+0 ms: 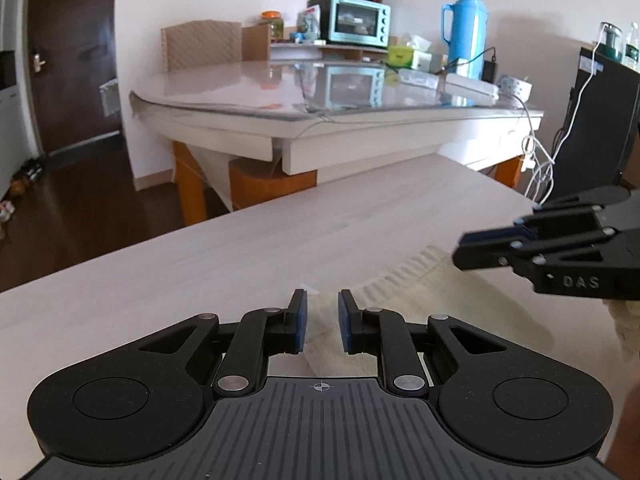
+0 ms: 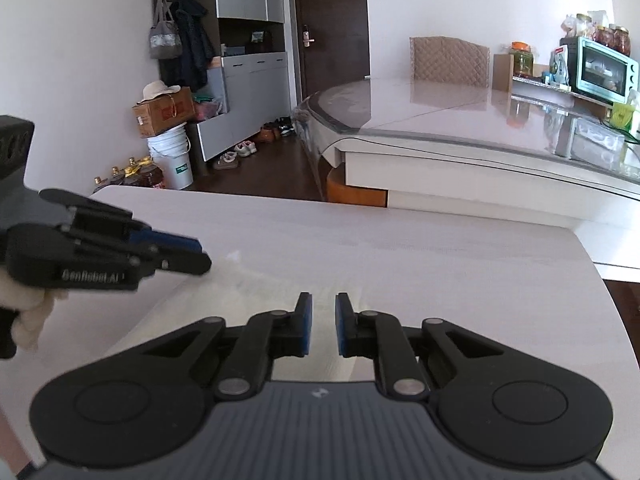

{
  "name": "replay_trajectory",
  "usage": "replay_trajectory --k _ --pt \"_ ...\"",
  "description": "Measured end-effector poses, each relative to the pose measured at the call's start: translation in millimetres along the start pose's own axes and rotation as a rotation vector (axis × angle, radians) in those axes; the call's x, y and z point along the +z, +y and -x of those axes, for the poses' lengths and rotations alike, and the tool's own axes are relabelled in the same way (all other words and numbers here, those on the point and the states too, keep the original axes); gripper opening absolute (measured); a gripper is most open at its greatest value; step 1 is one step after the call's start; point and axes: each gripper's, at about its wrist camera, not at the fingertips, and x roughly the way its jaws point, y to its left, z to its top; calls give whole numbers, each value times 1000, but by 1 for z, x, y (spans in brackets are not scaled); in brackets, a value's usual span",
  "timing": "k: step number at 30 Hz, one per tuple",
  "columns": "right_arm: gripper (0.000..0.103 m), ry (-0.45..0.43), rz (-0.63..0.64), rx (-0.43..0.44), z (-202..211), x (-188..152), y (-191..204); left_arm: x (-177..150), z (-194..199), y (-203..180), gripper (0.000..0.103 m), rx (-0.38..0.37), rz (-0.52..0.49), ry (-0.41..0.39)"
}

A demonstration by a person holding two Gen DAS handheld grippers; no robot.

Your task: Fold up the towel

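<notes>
While the cream towel (image 1: 420, 300) lies flat on the pale desk (image 1: 200, 264) under both tips, your left tool (image 1: 322, 322) hangs over its corner, jaws narrowly apart, gripping nothing; your right tool (image 2: 320, 326) likewise stands slightly parted and empty.

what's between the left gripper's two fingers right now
In the left wrist view, the cream towel lies under the small gap between the left gripper's pads, with bare white table just beyond. The pads look apart, not pinching it.
</notes>
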Motion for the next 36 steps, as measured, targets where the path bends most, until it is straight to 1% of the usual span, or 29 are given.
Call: replay_trajectory --k 2,4,5,6,7,10,11,12,14,15,18,21,23,26,30,36 --pt "14 22 8 -4 -11 1 -1 -1 -6 2 18 -3 1 10" --pt "7 30 -3 -6 -13 0 -4 -2 -8 5 18 -8 6 14" --pt "6 36 -15 -7 -16 -1 -7 -2 -9 6 19 -9 7 16" --pt "4 42 -27 -7 -18 -2 -10 -3 -10 6 19 -5 2 18" --pt "3 48 -39 -8 -20 -3 -12 -4 -11 5 21 1 -6 18" --pt "4 53 -46 -7 -21 -4 -15 -4 -11 5 22 1 -4 14" --pt "6 48 -51 -3 -20 -4 -16 -4 -10 6 22 -1 3 10" --pt "8 21 -85 13 -11 -6 -20 -4 -6 6 22 0 5 4" --pt "8 8 -94 17 0 -7 -22 -5 2 4 21 11 -2 -3" --pt "9 -10 -85 20 17 -11 -19 -6 8 2 21 13 -5 -8" --pt "9 -20 -18 22 44 -23 -6 -12 25 -4 21 5 -10 -21" --pt "9 -5 42 20 59 -39 10 -23 39 -15 21 -16 -21 -16" --pt "9 12 73 21 60 -46 19 -34 46 -25 21 -36 -30 -3" --pt "9 47 98 22 55 -57 27 -46 48 -34 21 -29 -31 9" --pt "8 41 87 10 53 -59 26 -56 51 -41 21 -10 -13 13" --pt "9 34 111 -1 53 -59 29 -58 54 -49 21 21 -1 14"
